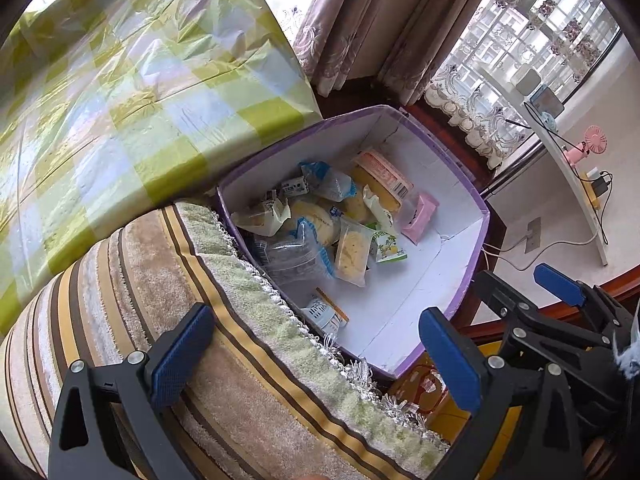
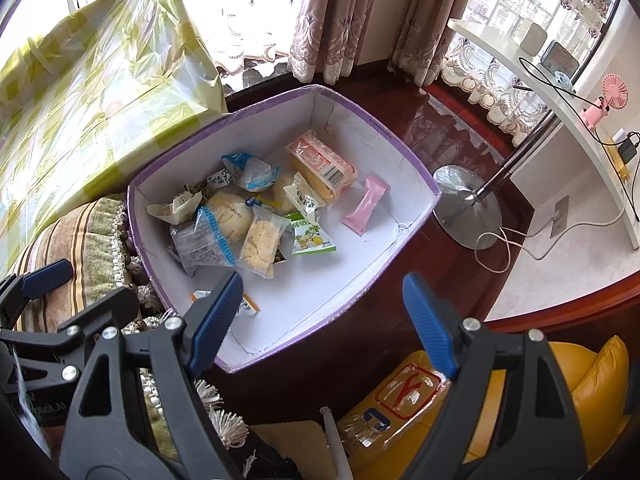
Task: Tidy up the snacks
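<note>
Both grippers are shown with jaws apart and nothing held. The left gripper [image 1: 316, 344] is seen over a striped cushion [image 1: 224, 344]; the right gripper [image 2: 324, 324] is seen above the near rim of the box [image 2: 400, 220]. The snacks [image 2: 256, 208] are heaped in the box's left half, with 1 pink packet [image 2: 366, 204] lying apart to the right. A checked tablecloth [image 1: 120, 92] is seen beyond the cushion.

A home living room — patterned curtains [image 2: 320, 20] with lace trim hang at a wide window, a striped fringed sofa cover [image 1: 200, 320] lies beside a checked tablecloth [image 1: 100, 100], and dark polished wood floor [image 2: 440, 128] runs beneath a white shelf [image 2: 560, 92] — holding a pink fan [image 2: 608, 96]
</note>
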